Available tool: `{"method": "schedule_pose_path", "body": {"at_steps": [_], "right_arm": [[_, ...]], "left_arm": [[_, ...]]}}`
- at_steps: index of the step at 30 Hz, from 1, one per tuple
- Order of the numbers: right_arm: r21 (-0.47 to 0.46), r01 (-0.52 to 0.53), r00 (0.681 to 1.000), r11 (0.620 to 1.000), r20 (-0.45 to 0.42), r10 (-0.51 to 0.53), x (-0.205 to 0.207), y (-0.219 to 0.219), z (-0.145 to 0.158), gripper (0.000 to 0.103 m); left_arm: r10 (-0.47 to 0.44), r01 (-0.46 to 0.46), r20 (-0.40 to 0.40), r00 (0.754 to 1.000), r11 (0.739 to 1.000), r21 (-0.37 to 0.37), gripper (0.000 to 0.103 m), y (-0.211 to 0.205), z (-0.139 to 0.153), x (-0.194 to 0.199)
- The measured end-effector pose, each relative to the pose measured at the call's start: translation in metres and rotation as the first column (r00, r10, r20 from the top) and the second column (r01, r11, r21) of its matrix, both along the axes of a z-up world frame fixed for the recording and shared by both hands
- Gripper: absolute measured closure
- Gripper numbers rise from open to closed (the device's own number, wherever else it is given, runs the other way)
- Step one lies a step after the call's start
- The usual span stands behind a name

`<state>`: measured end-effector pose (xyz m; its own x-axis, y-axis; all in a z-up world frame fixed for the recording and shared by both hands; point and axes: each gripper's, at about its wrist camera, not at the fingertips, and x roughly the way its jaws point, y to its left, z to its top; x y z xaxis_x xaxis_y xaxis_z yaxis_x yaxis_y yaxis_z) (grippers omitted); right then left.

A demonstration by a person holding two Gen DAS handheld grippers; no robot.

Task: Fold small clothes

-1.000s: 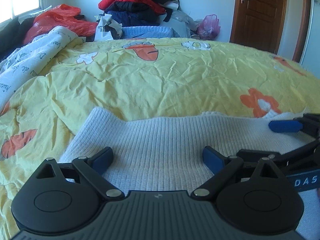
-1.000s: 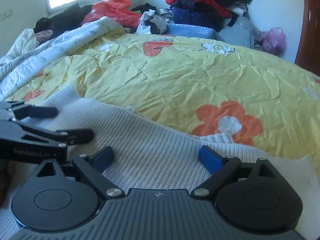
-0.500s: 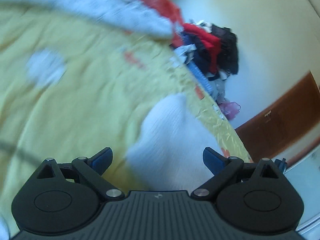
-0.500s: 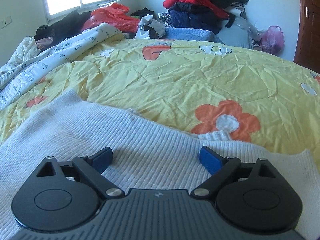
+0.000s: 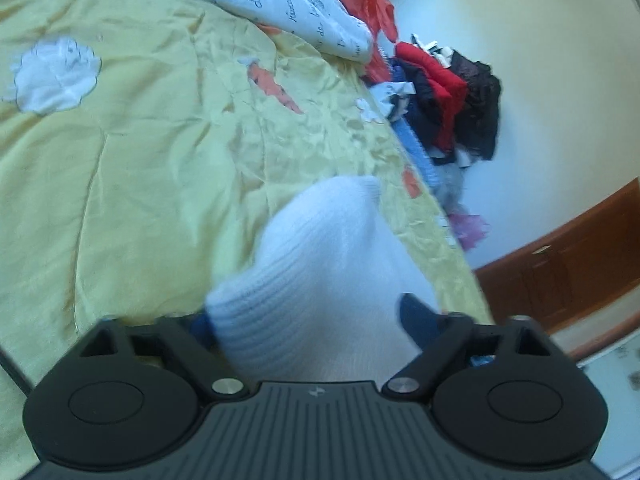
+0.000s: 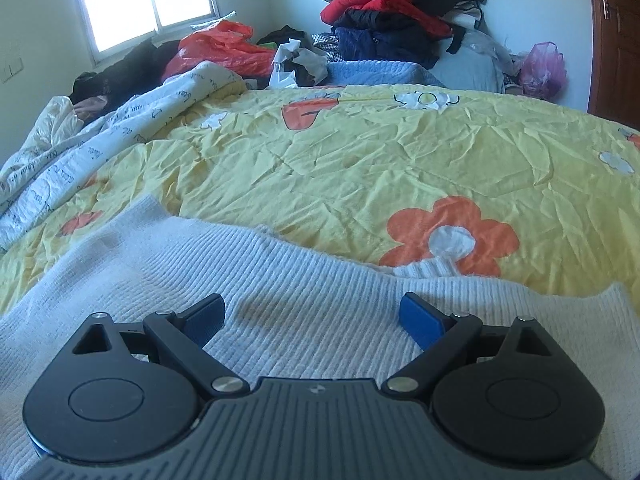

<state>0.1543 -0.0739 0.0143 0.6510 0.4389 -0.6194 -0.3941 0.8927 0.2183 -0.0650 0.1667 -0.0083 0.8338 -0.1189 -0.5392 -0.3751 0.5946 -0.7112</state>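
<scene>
A white ribbed knit garment lies flat on the yellow flowered bedspread. My right gripper is open and hovers low over the garment's near part. My left gripper is rolled sideways and open, with its fingers on either side of the garment's corner. The left blue pad is partly hidden behind the knit edge. The jaws are wide apart and do not pinch the cloth.
A white printed quilt lies bunched along the bed's left side. A pile of red, black and blue clothes and plastic bags sit at the head. A brown wooden door is at the right.
My left gripper has rolled sideways and moved to the garment's left corner, which now sits between its open fingers. My right gripper has stayed open over the garment, nearly still.
</scene>
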Motion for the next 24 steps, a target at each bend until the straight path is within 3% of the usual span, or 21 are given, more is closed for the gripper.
{"method": "schedule_pose_path", "body": {"at_steps": [1,3,11,14,15,18,19,21,22,24], "right_arm": [[0.005,0.000,1.000,1.000,-0.001,0.000,0.000,-0.001,0.000,0.009],[0.015,0.001,1.000,1.000,-0.004,-0.001,0.000,-0.002,0.000,0.009],[0.025,0.004,1.000,1.000,-0.006,-0.003,0.000,-0.004,0.000,0.008],[0.063,0.057,0.998,0.996,-0.034,-0.055,-0.001,-0.009,0.009,0.010],[0.093,0.080,0.995,0.992,-0.071,-0.074,-0.001,-0.009,0.017,0.012],[0.193,-0.015,0.990,0.981,-0.137,0.042,-0.004,0.010,0.044,0.013],[0.192,-0.065,0.987,0.979,-0.133,0.092,-0.006,0.023,0.056,0.013],[0.167,-0.149,0.976,0.975,-0.133,0.172,-0.008,0.051,0.073,0.012],[0.165,-0.187,0.967,0.968,-0.141,0.211,-0.007,0.063,0.080,0.011],[0.213,-0.280,0.925,0.936,-0.200,0.322,-0.002,0.089,0.090,0.008]], "left_arm": [[0.008,-0.008,-0.010,1.000,1.000,0.029,0.042,-0.002,0.001,0.000],[0.021,-0.020,-0.013,1.000,0.998,0.066,0.052,-0.003,-0.001,-0.001],[0.040,-0.036,-0.024,0.999,0.986,0.161,0.057,-0.009,0.001,0.001],[0.001,0.002,-0.022,1.000,0.990,0.143,0.058,-0.004,0.002,0.003],[-0.007,0.010,-0.019,1.000,0.990,0.140,0.067,-0.002,0.002,0.003],[-0.020,0.023,-0.016,1.000,0.977,0.212,0.073,-0.009,0.009,0.000],[-0.028,0.031,-0.013,1.000,0.962,0.270,0.074,-0.018,0.016,0.000],[-0.072,0.066,-0.002,0.997,0.896,0.439,0.074,-0.042,0.033,0.001],[-0.105,0.088,0.001,0.994,0.839,0.536,0.074,-0.058,0.040,0.000],[-0.176,0.132,-0.012,0.984,0.690,0.712,0.074,-0.090,0.047,-0.001]]}}
